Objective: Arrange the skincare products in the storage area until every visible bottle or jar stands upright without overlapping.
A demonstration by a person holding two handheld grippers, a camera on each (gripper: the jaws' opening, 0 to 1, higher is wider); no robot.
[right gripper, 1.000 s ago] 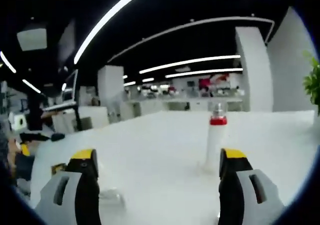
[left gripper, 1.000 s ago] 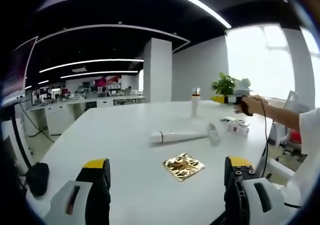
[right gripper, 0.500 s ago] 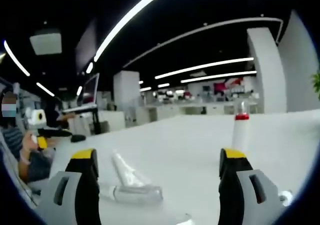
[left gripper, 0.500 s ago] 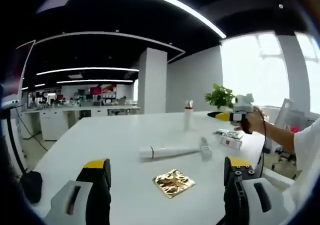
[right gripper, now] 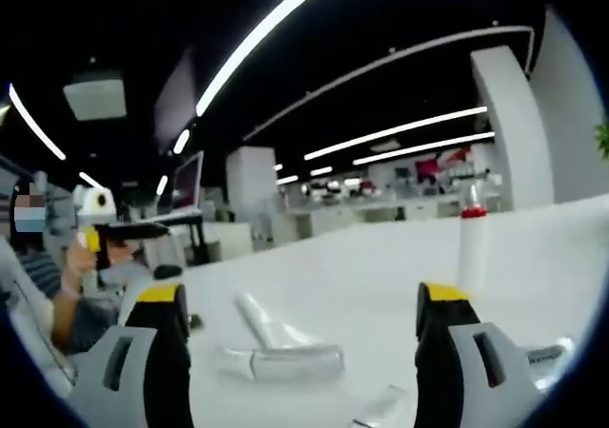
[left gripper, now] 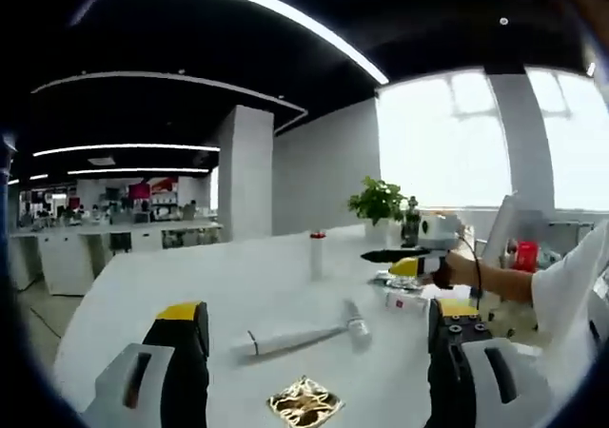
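Approach step: left gripper [left gripper: 309, 352] and right gripper [right gripper: 297, 347] both spread and empty above white table [left gripper: 152, 285]; red-capped bottle [left gripper: 317, 253] upright, tube [left gripper: 285, 339] and clear bottle [left gripper: 355, 320] lying flat; next, pinch and stand one

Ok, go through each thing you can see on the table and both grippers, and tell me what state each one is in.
Red-capped bottle: upright, standing alone.
White tube: lying on its side.
Clear bottle: lying flat, touching the tube's end.
Gold foil packet: lying flat, crinkled.
Small white box: lying flat.
Left gripper: open, holding nothing.
Right gripper: open, holding nothing.
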